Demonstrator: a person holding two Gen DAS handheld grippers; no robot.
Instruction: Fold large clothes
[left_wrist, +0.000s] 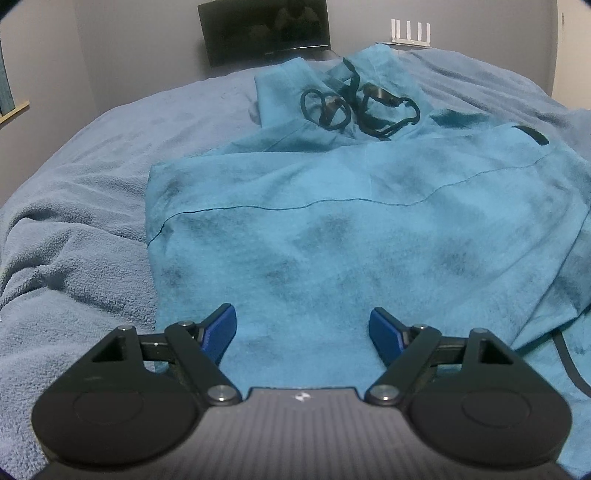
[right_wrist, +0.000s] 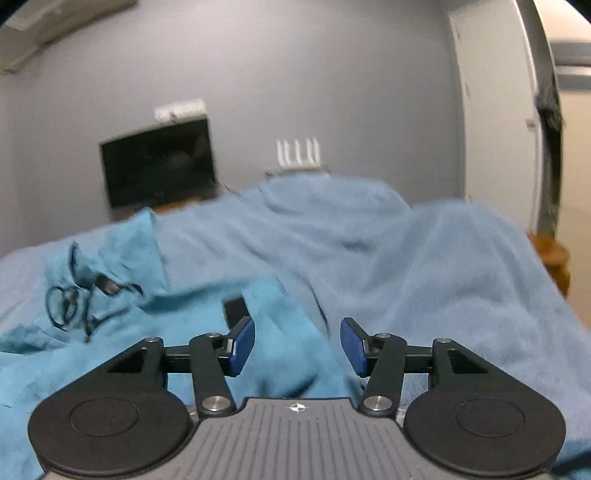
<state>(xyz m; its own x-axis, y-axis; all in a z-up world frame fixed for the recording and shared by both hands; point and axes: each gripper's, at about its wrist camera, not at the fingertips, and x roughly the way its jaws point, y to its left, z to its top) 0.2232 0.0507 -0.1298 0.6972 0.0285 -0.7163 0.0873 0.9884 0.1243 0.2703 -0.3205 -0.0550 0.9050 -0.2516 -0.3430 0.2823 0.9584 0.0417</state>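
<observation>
A large teal garment (left_wrist: 332, 229) lies spread on the bed, a seam line running across it. Its black drawstrings (left_wrist: 354, 107) are tangled at the far end, and a black tab (left_wrist: 532, 134) sits at its right shoulder. My left gripper (left_wrist: 302, 321) hovers over the garment's near part, jaws wide, nothing pressed between the blue pads. In the blurred right wrist view, my right gripper (right_wrist: 297, 332) stands open over the garment's (right_wrist: 184, 332) right edge. A raised fold of teal cloth lies between the pads without being pinched. The drawstrings (right_wrist: 74, 299) show at left.
A blue-grey fleece blanket (left_wrist: 74, 221) covers the bed and bunches up on the right (right_wrist: 424, 258). Behind the bed stand a dark screen (left_wrist: 264, 31) and a white router (left_wrist: 410, 33). A black cord (left_wrist: 569, 365) trails at the garment's near right. A white door (right_wrist: 491, 110) is at right.
</observation>
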